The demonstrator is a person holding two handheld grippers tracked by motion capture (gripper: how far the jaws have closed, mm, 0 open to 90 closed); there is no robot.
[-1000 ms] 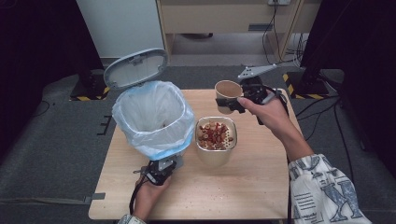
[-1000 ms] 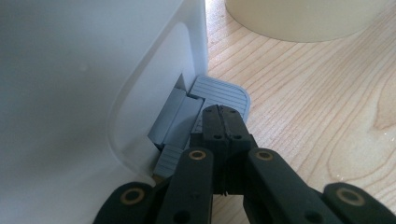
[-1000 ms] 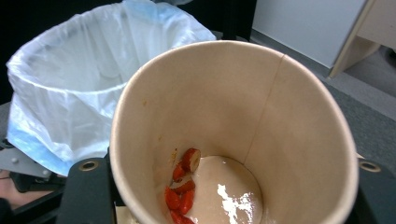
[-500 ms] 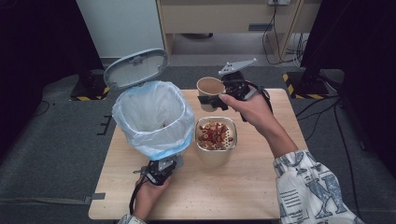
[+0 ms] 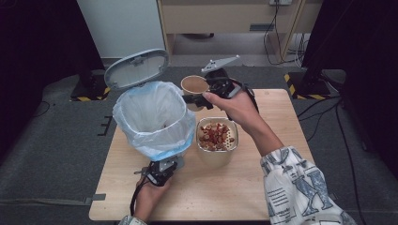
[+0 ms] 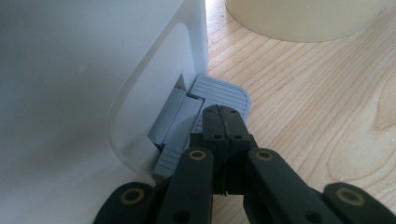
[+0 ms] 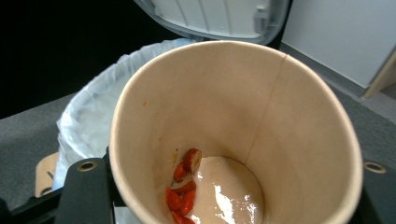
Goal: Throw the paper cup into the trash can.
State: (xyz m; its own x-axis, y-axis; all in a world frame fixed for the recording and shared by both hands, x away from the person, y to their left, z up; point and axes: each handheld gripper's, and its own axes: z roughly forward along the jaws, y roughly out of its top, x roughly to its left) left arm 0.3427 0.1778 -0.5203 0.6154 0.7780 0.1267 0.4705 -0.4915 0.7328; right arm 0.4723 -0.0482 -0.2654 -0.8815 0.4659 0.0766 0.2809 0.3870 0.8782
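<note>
A white pedal bin [image 5: 152,117] with a pale blue bag stands on the wooden table [image 5: 281,122], its grey lid [image 5: 136,69] raised. My left gripper [image 5: 162,171] is shut, with its tips [image 6: 224,123] resting on the grey pedal [image 6: 224,93] at the foot of the bin [image 6: 84,93]. My right gripper [image 5: 199,96] is shut on a brown paper cup [image 5: 195,85], held just beyond the bin's right rim; its jaws have just been opening slightly with the cup between them. The cup [image 7: 233,116] holds a few red pieces [image 7: 184,186].
A cream bowl [image 5: 217,136] full of red pieces stands right of the bin, under my right forearm; its wall [image 6: 299,18] shows beyond the pedal. Behind the table are a white cabinet [image 5: 122,23] and a wooden shelf [image 5: 225,18] with cables.
My right hand has carried the cup left and slightly up, from the table's far right side to the bin's rim. The left gripper has stayed on the pedal.
</note>
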